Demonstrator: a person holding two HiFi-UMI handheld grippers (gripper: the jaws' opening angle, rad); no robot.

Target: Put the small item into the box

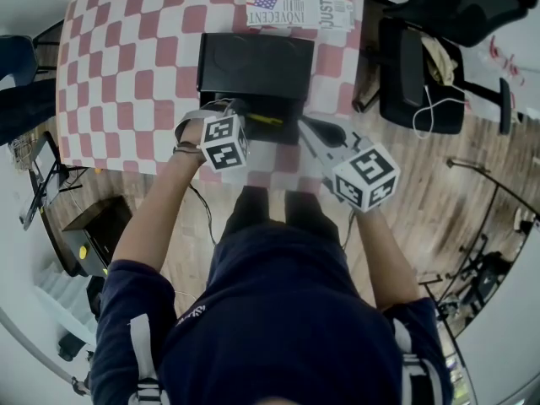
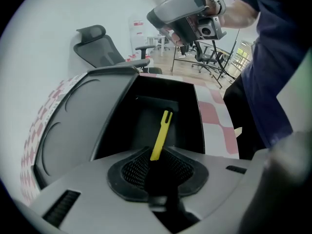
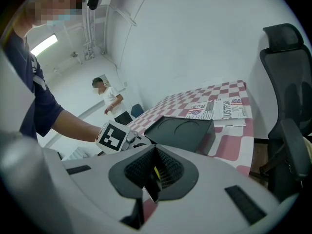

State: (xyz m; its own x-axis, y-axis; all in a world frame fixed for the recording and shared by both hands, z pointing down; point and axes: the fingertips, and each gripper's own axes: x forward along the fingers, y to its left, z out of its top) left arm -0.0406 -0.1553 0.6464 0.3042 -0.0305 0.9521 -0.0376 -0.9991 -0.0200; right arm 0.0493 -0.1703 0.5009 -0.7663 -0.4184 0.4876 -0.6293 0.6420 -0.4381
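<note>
small item (image 2: 161, 135): a thin yellow strip with a forked tip; it is pinched at its near end by the left gripper (image 2: 155, 165) and is held over the open mouth of the box (image 2: 165, 86), tip pointed into the dark interior.
left fingers (image 2: 130, 172): pressed onto the small item from both sides, just at the box's near edge.
right gripper (image 3: 153, 173): held beside the box on the person's right, apart from it.
right fingers (image 3: 136, 172): pressed together, with only a narrow slit seen between them and nothing gripped.
box: black, set on the surface (image 1: 126, 57) near its edge closest to the person; the opening is turned upward.
lid (image 2: 78, 126): black, marked with two raised rings, swung open and joined to the box along the side away from the person.
surface: covered by a red-and-white checked cloth.
newspaper (image 1: 299, 2): laid flat beyond the box, just past the lid.
office chair (image 1: 422, 74): stood on the floor to the right of the box, off the surface.
</note>
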